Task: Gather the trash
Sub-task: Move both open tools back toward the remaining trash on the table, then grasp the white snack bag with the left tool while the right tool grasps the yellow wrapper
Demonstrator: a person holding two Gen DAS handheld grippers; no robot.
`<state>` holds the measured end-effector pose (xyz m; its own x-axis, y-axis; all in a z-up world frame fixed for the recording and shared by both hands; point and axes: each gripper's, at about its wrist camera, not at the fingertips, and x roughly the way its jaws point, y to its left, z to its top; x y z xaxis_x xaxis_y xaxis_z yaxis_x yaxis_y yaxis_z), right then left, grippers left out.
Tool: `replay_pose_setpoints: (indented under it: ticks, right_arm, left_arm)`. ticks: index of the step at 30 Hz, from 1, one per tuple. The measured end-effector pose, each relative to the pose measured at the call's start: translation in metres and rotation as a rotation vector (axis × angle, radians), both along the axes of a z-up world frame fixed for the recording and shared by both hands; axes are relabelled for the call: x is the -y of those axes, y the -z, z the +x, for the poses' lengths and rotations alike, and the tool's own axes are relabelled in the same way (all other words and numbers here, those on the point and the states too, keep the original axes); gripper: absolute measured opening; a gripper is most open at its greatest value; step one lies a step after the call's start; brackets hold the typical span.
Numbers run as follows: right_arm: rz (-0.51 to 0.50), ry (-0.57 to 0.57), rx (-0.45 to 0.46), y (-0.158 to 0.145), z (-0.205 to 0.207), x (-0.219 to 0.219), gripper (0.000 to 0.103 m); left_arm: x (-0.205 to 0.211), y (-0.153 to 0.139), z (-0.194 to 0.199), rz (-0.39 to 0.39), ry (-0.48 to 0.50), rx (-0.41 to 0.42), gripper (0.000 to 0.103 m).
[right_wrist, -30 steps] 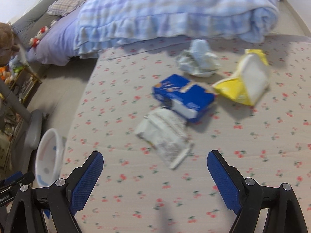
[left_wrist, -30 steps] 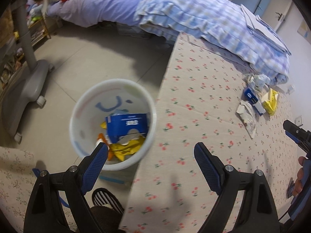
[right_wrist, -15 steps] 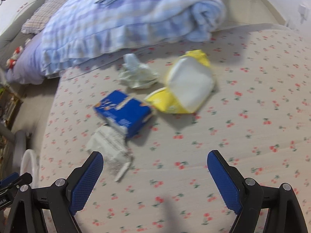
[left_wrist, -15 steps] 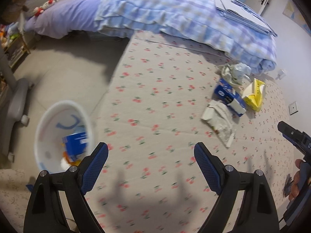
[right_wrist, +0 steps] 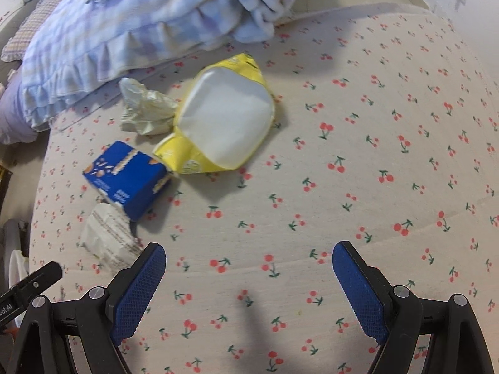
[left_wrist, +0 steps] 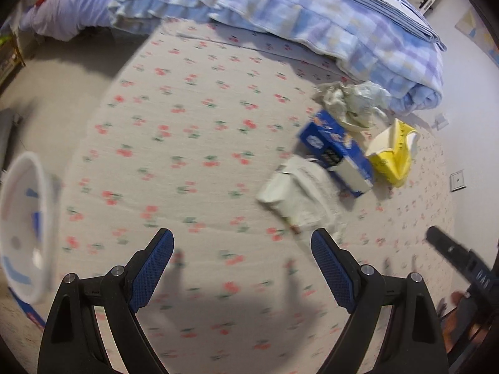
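Observation:
Trash lies in a cluster on the cherry-print cloth (right_wrist: 358, 162): a blue carton (left_wrist: 338, 152) (right_wrist: 128, 177), a yellow and white bag (left_wrist: 393, 152) (right_wrist: 224, 118), a crumpled white wrapper (left_wrist: 299, 193) (right_wrist: 106, 237) and a crumpled pale wad (left_wrist: 355, 103) (right_wrist: 143, 109). My left gripper (left_wrist: 241, 261) is open and empty, short of the white wrapper. My right gripper (right_wrist: 249, 277) is open and empty, in front of the yellow bag. A white bin (left_wrist: 21, 233) stands off the cloth's left edge.
A rolled blue checked blanket (left_wrist: 312, 18) (right_wrist: 149, 21) lies behind the trash. The bare floor (left_wrist: 56, 87) is to the left of the cloth. The right gripper's body (left_wrist: 461, 268) shows at the lower right of the left wrist view.
My left gripper has swung right, from over the bin toward the trash cluster. My right gripper has moved right and closer, from the white wrapper toward the yellow bag. Both stay open.

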<state>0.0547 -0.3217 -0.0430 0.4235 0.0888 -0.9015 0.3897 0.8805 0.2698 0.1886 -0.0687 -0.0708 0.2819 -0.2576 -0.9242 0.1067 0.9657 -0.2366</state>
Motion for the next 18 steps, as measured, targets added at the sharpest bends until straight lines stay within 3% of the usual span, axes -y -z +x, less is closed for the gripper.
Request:
replay_pose_setpoints:
  ticks: [6,10,12,15,17,18]
  right_arm:
    - [0.021,0.024,-0.009,0.005,-0.002,0.005,0.091]
    - [0.0,0.031,-0.018,0.007,-0.006,0.01,0.091]
    - [0.002,0.039,-0.017,0.007,-0.008,0.013,0.091]
    - [0.011,0.046,-0.009,0.008,-0.008,0.017,0.091]
    - [0.018,0.049,0.003,0.009,-0.007,0.018,0.091]
    - [0.023,0.052,0.008,0.009,-0.005,0.018,0.091]
  left_arm:
    - [0.051,0.013,-0.001,-0.008,0.029,0.028,0.09]
    - [0.063,0.027,0.003,-0.004,0.005,0.042,0.082]
    - [0.066,0.027,0.003,0.016,0.002,0.087,0.079]
    - [0.069,0.028,0.003,0.036,0.021,0.127,0.063]
    - [0.065,0.028,0.005,0.015,0.03,0.124,0.043]
    - [0.062,0.028,0.006,0.004,0.034,0.117,0.042]
